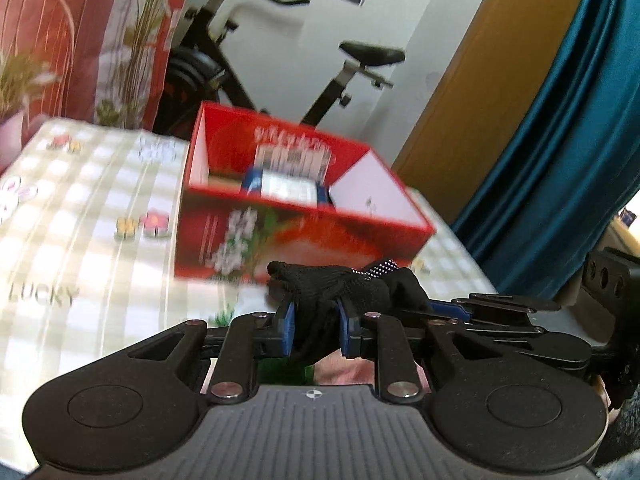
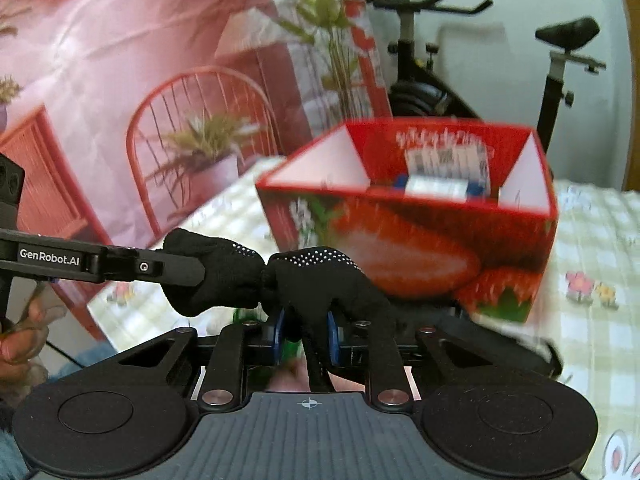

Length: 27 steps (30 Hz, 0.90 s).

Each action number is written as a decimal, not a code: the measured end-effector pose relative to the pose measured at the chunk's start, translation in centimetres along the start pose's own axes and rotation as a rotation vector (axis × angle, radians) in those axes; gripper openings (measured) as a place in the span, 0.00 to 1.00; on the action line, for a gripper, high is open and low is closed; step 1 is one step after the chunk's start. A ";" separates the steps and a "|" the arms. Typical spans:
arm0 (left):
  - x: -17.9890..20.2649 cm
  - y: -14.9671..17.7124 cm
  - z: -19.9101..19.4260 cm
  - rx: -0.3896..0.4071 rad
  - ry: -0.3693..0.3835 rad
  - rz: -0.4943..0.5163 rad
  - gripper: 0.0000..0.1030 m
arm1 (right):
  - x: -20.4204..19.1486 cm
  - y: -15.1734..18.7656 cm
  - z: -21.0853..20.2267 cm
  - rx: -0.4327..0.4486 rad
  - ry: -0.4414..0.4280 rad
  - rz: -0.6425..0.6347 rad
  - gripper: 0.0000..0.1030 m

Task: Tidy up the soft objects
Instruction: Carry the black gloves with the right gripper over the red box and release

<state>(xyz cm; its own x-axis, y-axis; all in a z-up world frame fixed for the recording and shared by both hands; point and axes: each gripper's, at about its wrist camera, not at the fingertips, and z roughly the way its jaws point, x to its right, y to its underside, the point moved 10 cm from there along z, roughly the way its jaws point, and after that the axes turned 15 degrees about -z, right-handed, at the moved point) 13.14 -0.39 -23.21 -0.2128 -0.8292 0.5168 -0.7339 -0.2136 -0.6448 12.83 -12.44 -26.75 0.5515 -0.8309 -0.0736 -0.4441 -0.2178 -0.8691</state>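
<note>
The left gripper [image 1: 316,314], black with blue pads, is clamped on a black knitted glove with small white grip dots [image 1: 340,284]; the fabric bunches up between the pads and hangs below them. The right gripper [image 2: 306,336], of the same make, is closed on the other end of the same glove [image 2: 320,280], a strand of it running down between its blue pads.

Only the right wrist view shows the glove stretched between both tools: the left gripper's black arm, printed with a white brand name [image 2: 100,264], comes in from the left edge and bites a rounded bundle of fabric, joined by a narrow twisted neck to the dotted part held by the right gripper. That view also shows part of a person's hand [image 2: 20,340] at the lower left. The left wrist view instead shows the right gripper side-on [image 1: 500,316] at the right edge, and far fewer of the dots.

The glove hangs in the air, just in front of an open red cardboard box printed with strawberries [image 2: 420,248], which stands on a pale checked cloth with small flower motifs [image 1: 80,240]. Inside the box lie blurred blue-and-white packets [image 1: 280,186]. Behind stand a black exercise bike [image 1: 352,64] and a teal curtain [image 1: 560,140].
</note>
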 end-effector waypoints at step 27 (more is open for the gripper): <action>1.4 -14.1 12.8 0.012 -0.015 -0.003 0.24 | 13.6 -12.0 10.6 -0.056 0.138 -0.030 0.19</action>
<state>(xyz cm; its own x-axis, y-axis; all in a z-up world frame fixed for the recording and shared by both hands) 31.40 -5.11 -20.60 -0.2006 -0.8361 0.5106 -0.7266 -0.2227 -0.6500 33.13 -15.66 -22.50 0.4647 -0.8852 0.0234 -0.4695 -0.2687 -0.8410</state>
